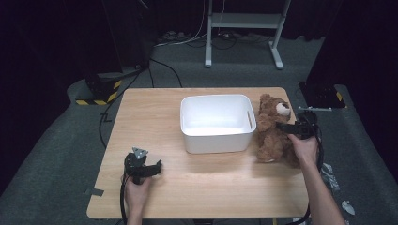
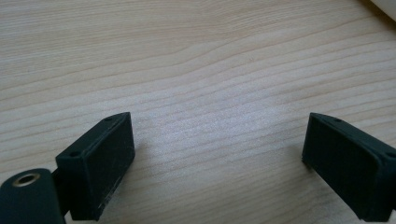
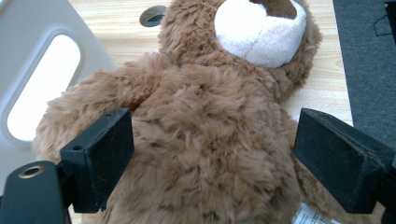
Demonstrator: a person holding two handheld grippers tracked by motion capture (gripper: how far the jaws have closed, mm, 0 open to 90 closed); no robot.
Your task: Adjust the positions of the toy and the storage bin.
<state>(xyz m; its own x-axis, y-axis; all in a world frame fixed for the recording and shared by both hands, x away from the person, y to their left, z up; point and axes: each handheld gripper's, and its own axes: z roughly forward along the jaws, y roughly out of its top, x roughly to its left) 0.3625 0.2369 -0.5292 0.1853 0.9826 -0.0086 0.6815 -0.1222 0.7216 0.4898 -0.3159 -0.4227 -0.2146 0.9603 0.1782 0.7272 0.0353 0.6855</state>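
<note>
The right tongs (image 3: 212, 158) stand wide open over the teddy bear (image 3: 205, 140), one black jaw on each side of its furry brown chest, with nothing pinched between them. In the high view the right tongs (image 1: 287, 125) sit over the bear's (image 1: 271, 131) middle, held by the person's right hand (image 1: 305, 147). The bear lies on its back at the right end of the bench (image 1: 155, 112), head toward the far edge, its white muzzle and brown nose turned up. It lies just beside the right wall of the white plastic bin (image 1: 217, 140), and one arm reaches toward the bin's slotted handle (image 3: 42, 86). A round cable hole (image 3: 152, 15) is cut in the bench top beyond the bear's shoulder.

The left tongs (image 2: 217, 158) are also spread open, with nothing between the jaws but bare pale wood grain. In the high view the left tongs (image 1: 155, 168) rest low over the near left part of the bench, held in the left hand (image 1: 137, 190), well apart from the bin and the bear.

The bench is a light wood-grain top with rounded corners, and the bin sits near its middle, toward the far side. It stands on grey carpet (image 1: 56, 140). Beyond it stands a white metal frame (image 1: 244, 28) with cables on the floor around its feet. Yellow-and-black striped bases (image 1: 101, 96) sit to the far left and far right, and the background is dark.
</note>
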